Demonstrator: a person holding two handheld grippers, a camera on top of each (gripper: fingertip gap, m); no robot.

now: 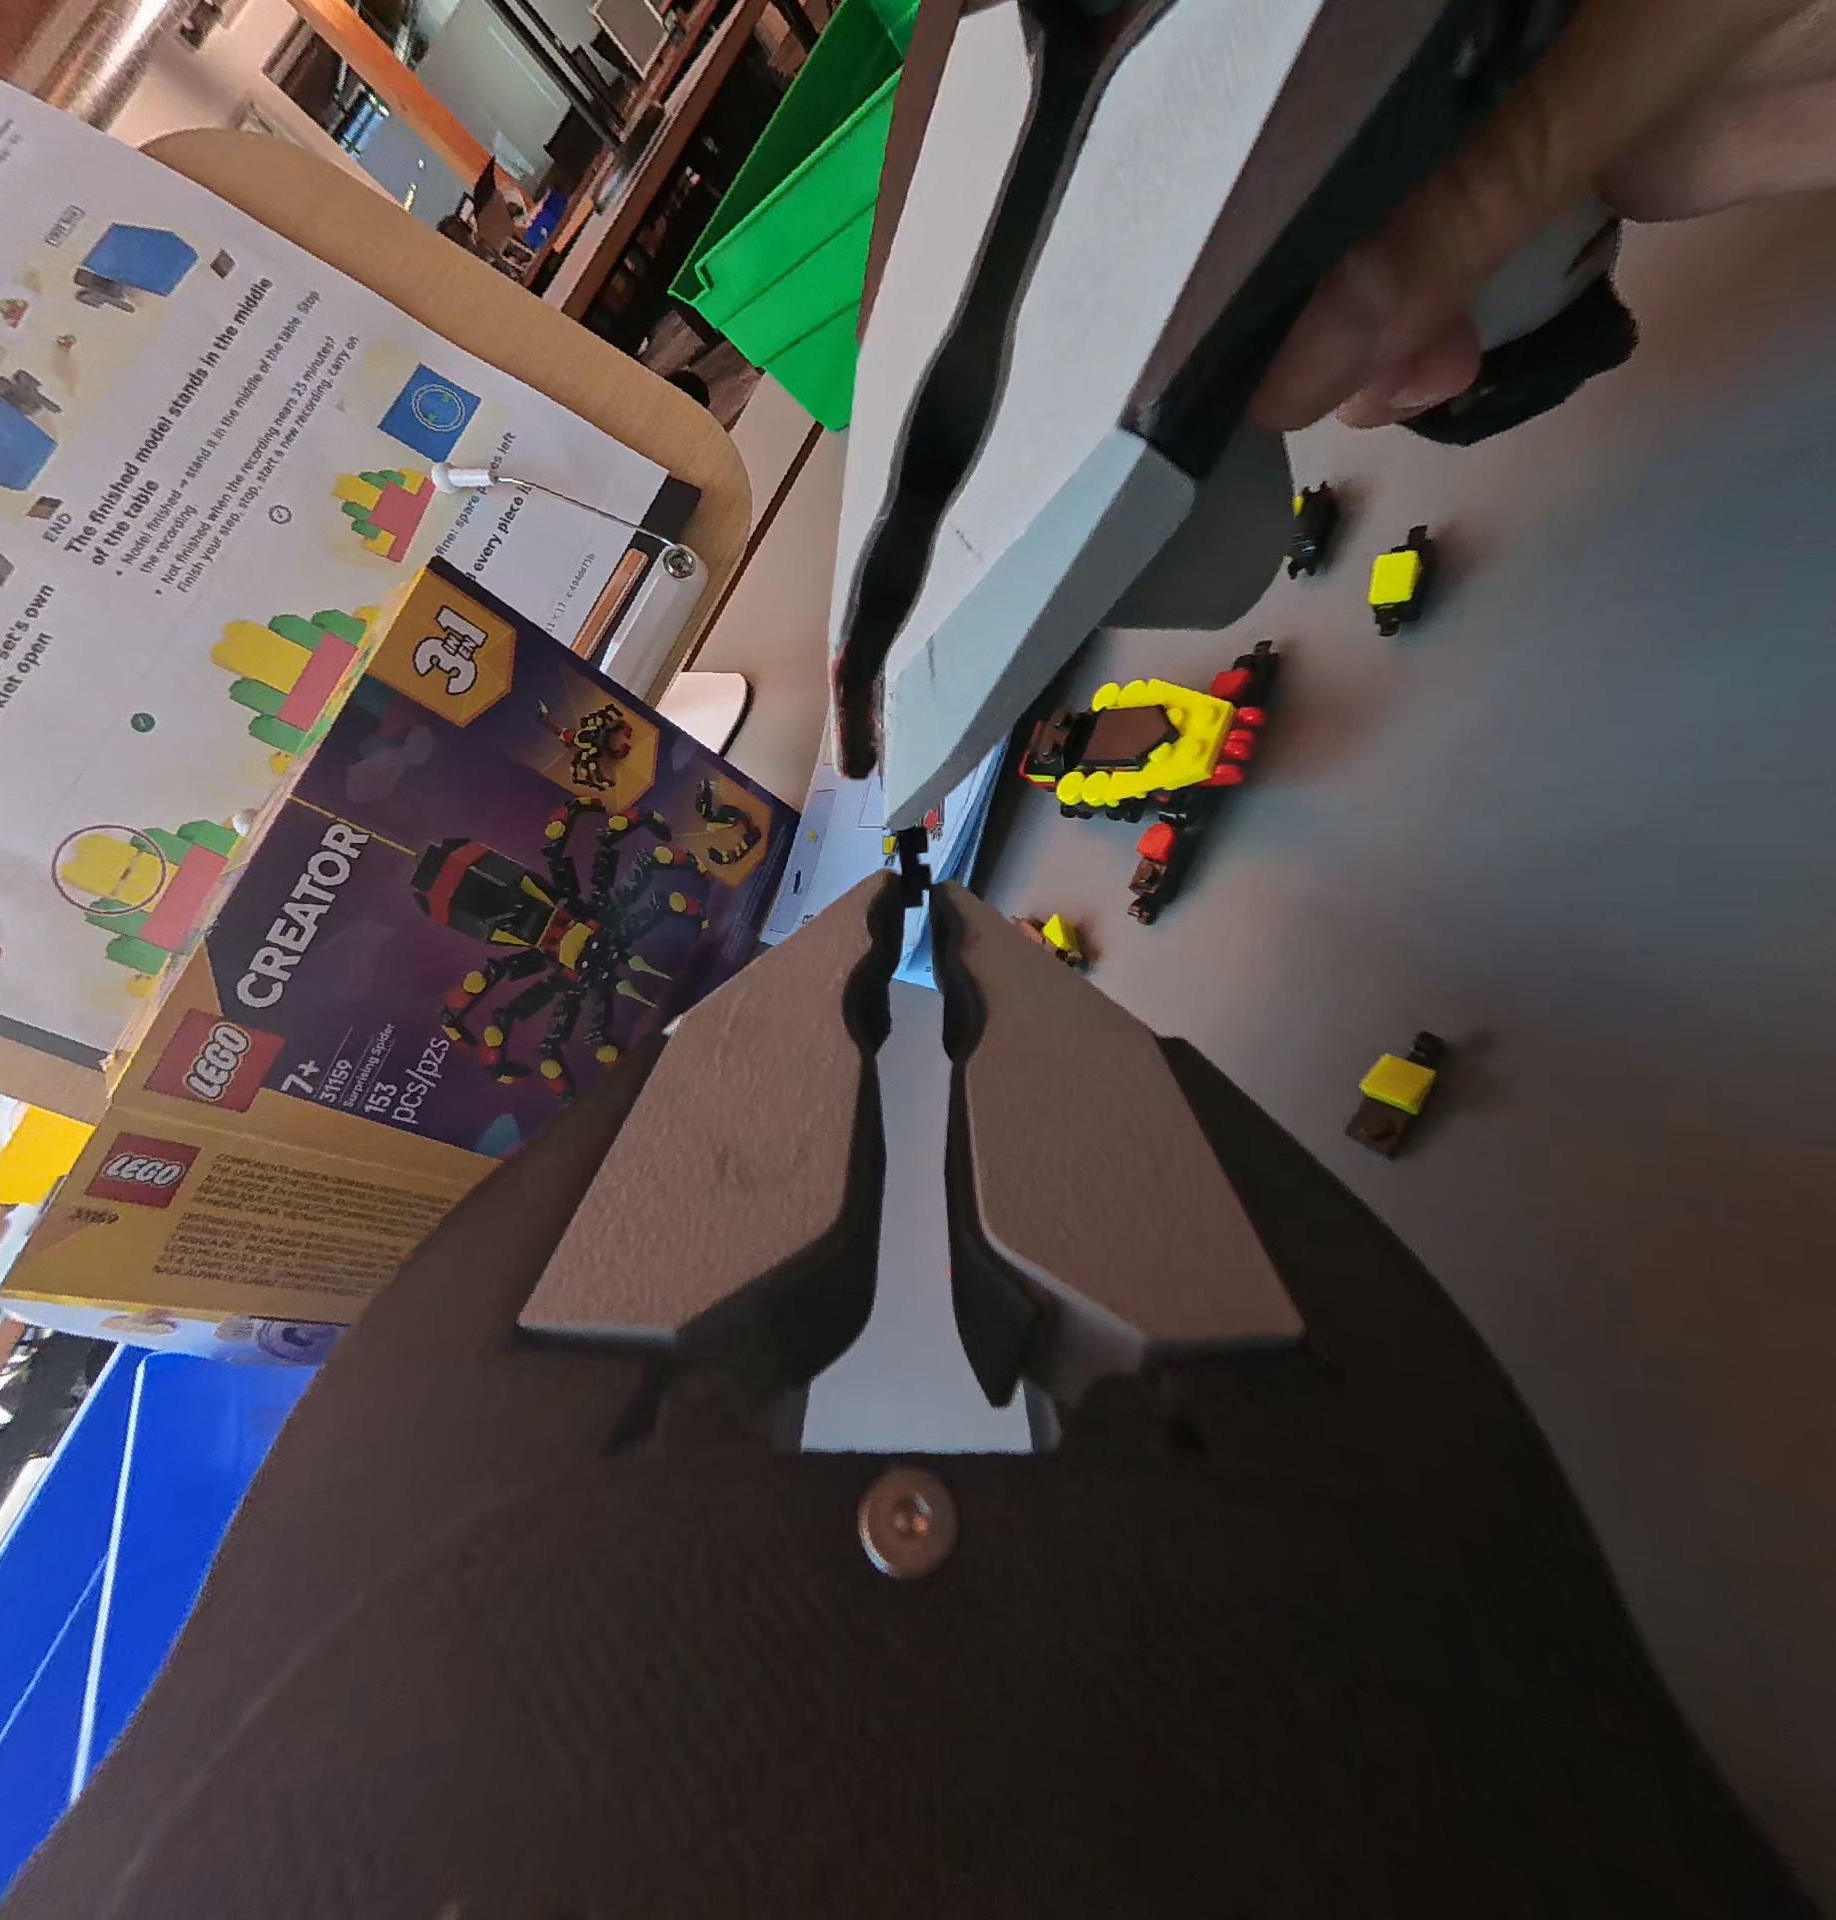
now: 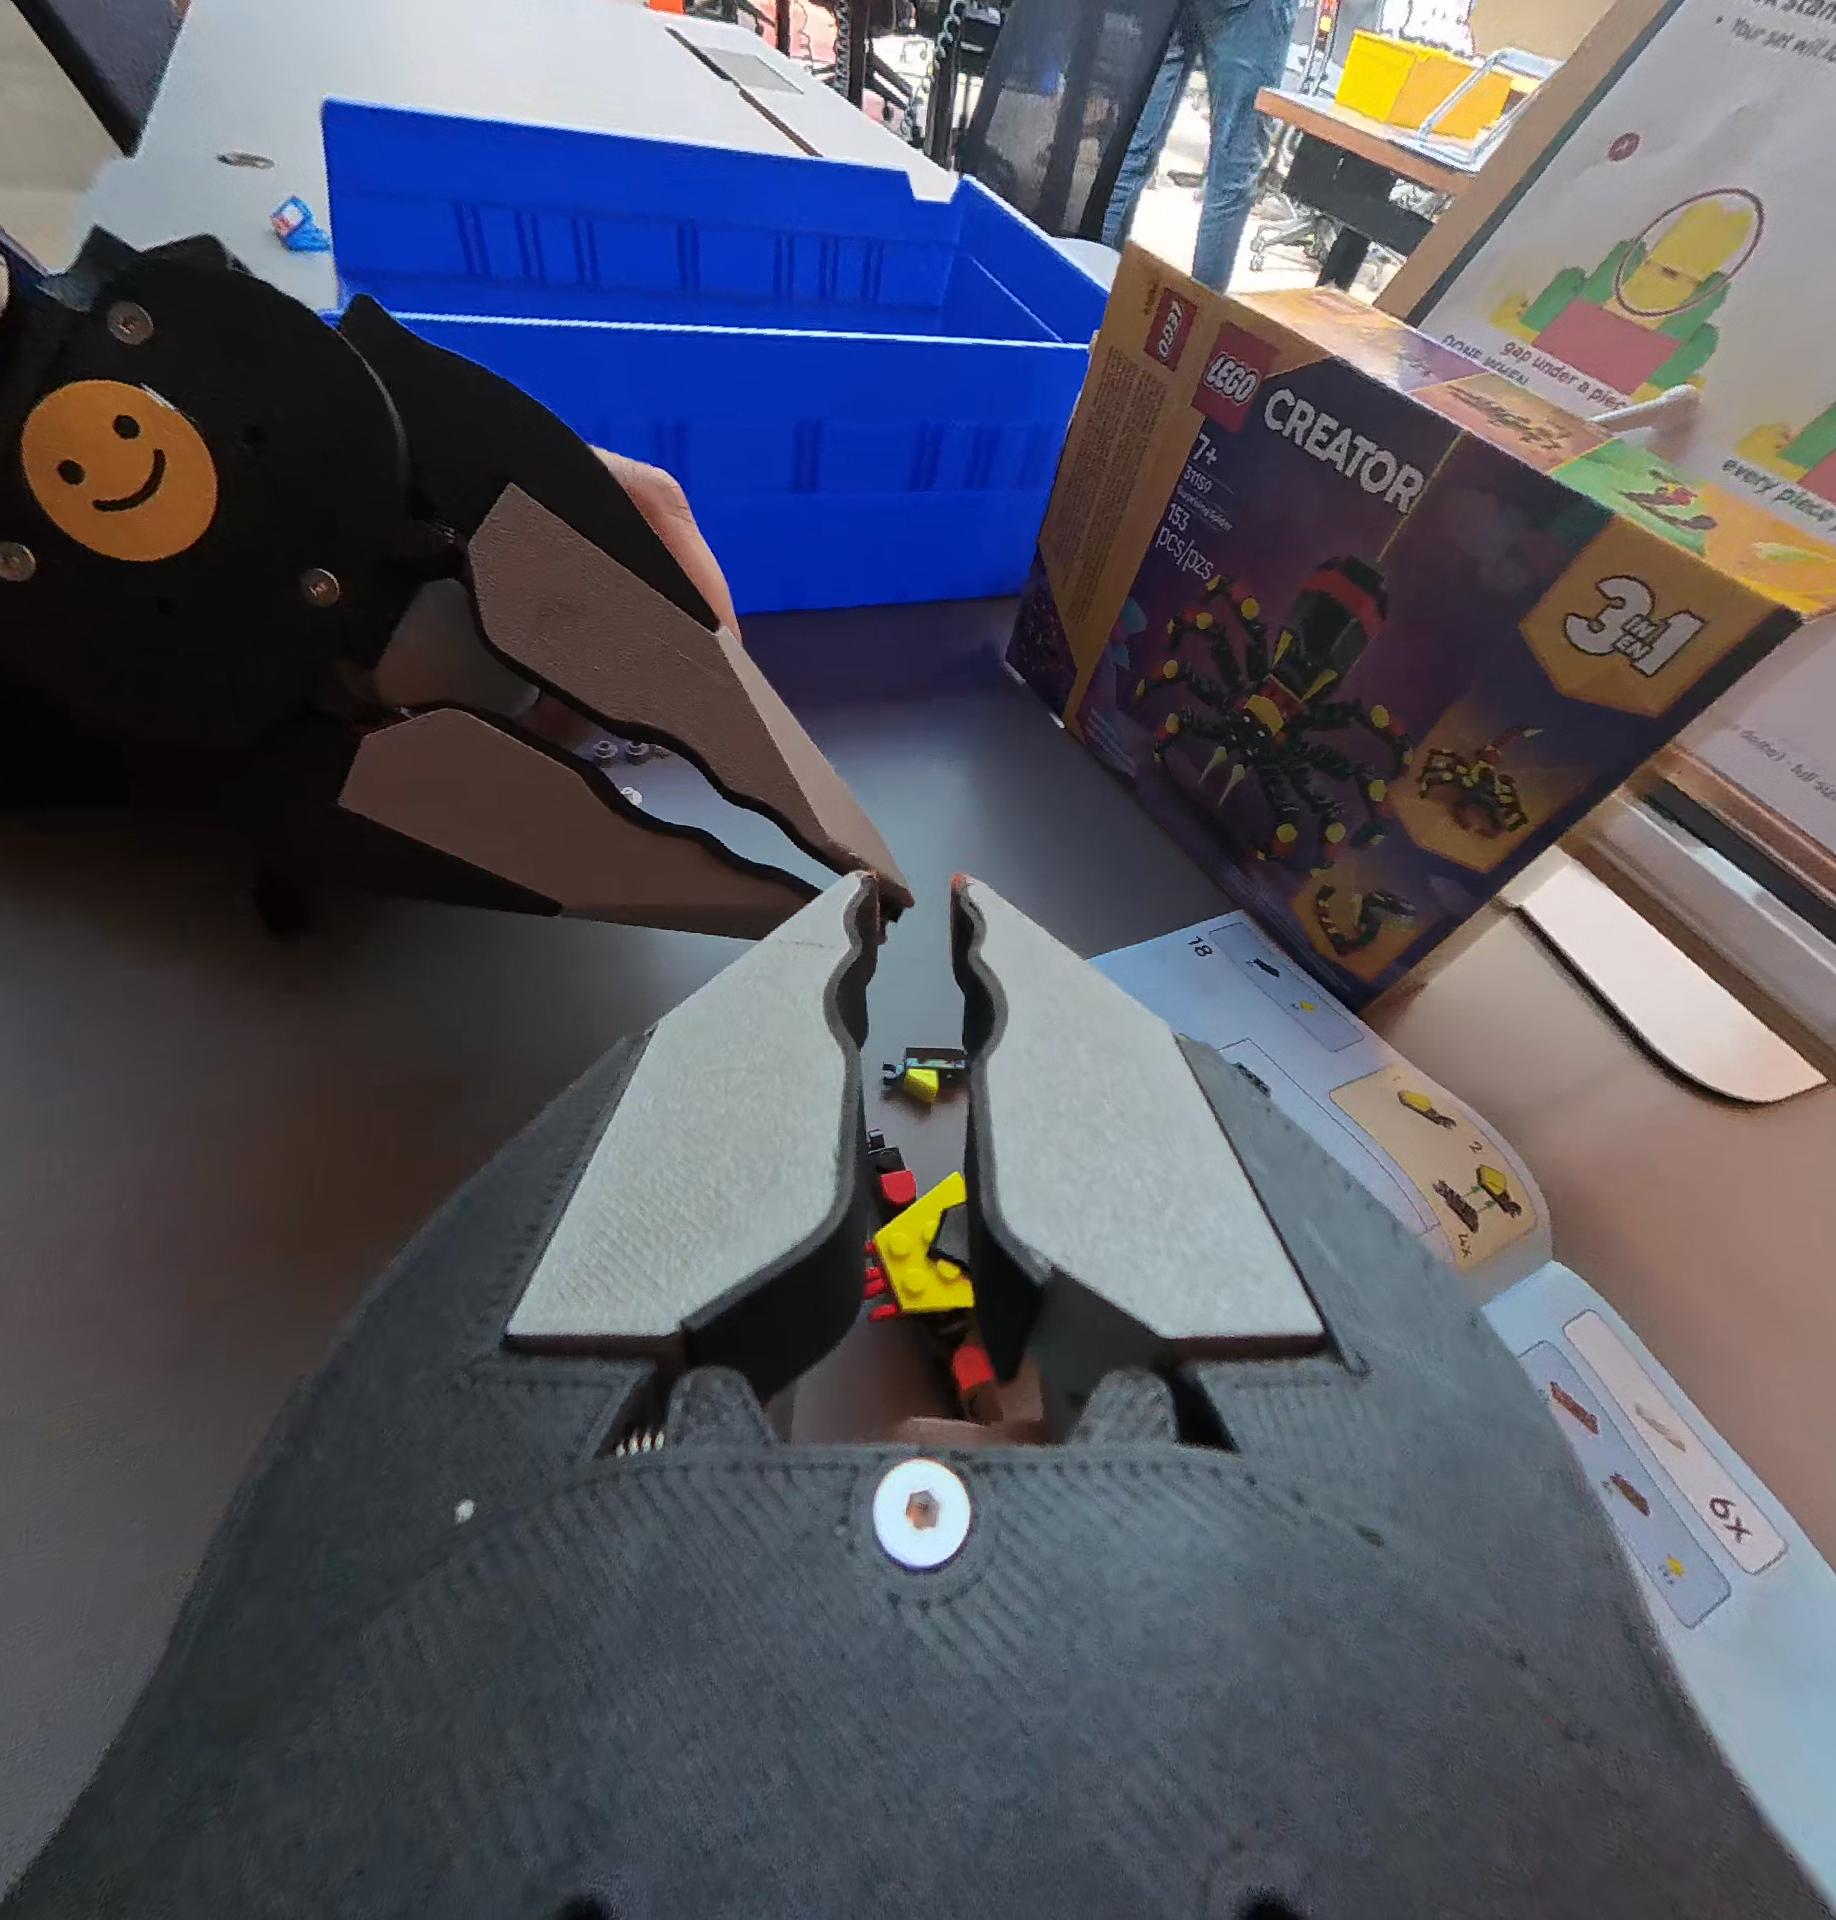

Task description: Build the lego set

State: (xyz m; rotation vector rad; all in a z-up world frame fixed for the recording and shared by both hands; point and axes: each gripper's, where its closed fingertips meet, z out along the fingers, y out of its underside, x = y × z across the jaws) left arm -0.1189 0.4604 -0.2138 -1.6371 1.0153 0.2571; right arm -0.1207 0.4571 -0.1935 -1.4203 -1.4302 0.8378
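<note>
My left gripper [image 1: 911,891] is shut on a small black Lego piece [image 1: 914,868] that sticks out past its tips. My right gripper [image 2: 916,896] comes in from the top of the left wrist view [image 1: 878,790], tip to tip with the left one. Its jaws stand a little apart, with the left gripper's [image 2: 893,902] tip at its left finger. The part-built yellow, red and black model [image 1: 1153,748] lies on the grey table [image 1: 1620,935] and shows between my right fingers [image 2: 919,1257].
Small yellow-and-brown sub-assemblies [image 1: 1397,577] [image 1: 1392,1091] [image 1: 1059,935] lie loose on the table. The Lego box [image 2: 1361,644], open booklet [image 2: 1413,1143], blue bin [image 2: 737,343] and instruction sheet on a stand [image 1: 218,416] border the work area. A green bin [image 1: 789,239] stands farther back. My left and right fingertips are right by each other.
</note>
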